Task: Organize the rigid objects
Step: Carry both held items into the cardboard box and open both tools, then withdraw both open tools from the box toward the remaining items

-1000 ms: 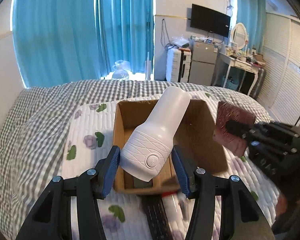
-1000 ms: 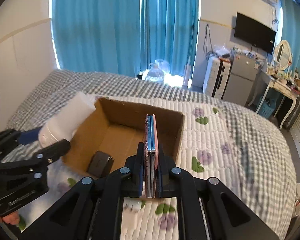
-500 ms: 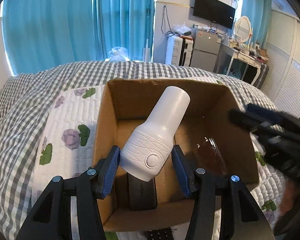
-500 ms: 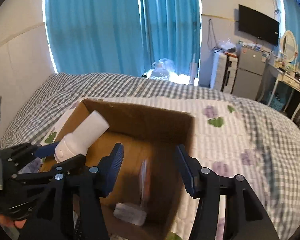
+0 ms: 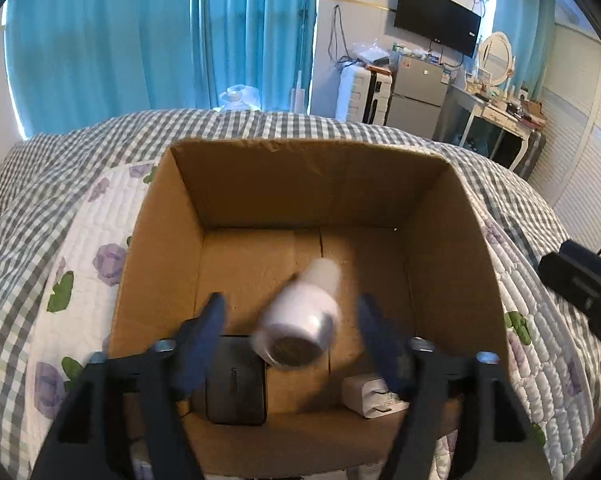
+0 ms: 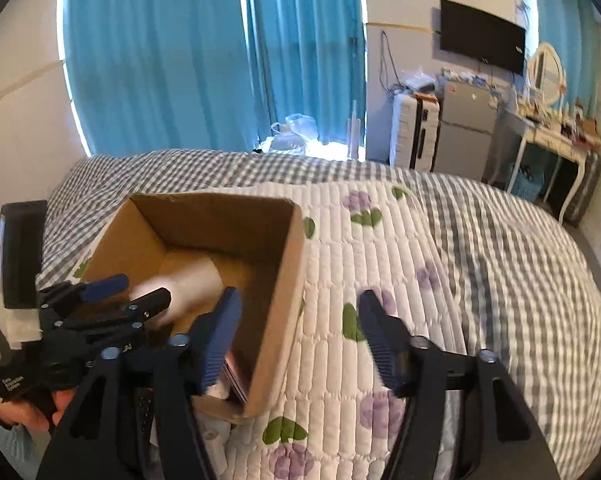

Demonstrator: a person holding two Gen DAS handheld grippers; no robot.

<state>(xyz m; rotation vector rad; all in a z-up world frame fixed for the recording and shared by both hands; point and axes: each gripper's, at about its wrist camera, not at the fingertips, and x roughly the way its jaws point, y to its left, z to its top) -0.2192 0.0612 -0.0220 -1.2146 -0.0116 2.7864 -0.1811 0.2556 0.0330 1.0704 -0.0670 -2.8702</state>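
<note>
An open cardboard box [image 5: 168,248] sits on the bed. My left gripper [image 5: 292,336] is open above its near side. A white bottle [image 5: 300,320], blurred, is loose between the fingers and falling into the box; it also shows in the right wrist view [image 6: 188,284]. On the box floor lie a black flat device [image 5: 236,384] and a white charger [image 5: 370,396]. My right gripper [image 6: 300,332] is open and empty over the quilt, right of the box [image 6: 284,280]. The left gripper [image 6: 112,300] shows there over the box. A pink-edged flat object [image 6: 236,376] leans inside the near corner.
The bed carries a white floral quilt [image 6: 380,280] over a grey checked cover [image 5: 40,184]. Blue curtains, a white suitcase, a small fridge [image 5: 418,92] and a dressing table stand beyond the bed. The right gripper shows at the right edge of the left wrist view [image 5: 580,284].
My left gripper moved over the box, opened and let go of the white bottle, which is dropping. My right gripper released the flat pink object into the box and drew back to the right.
</note>
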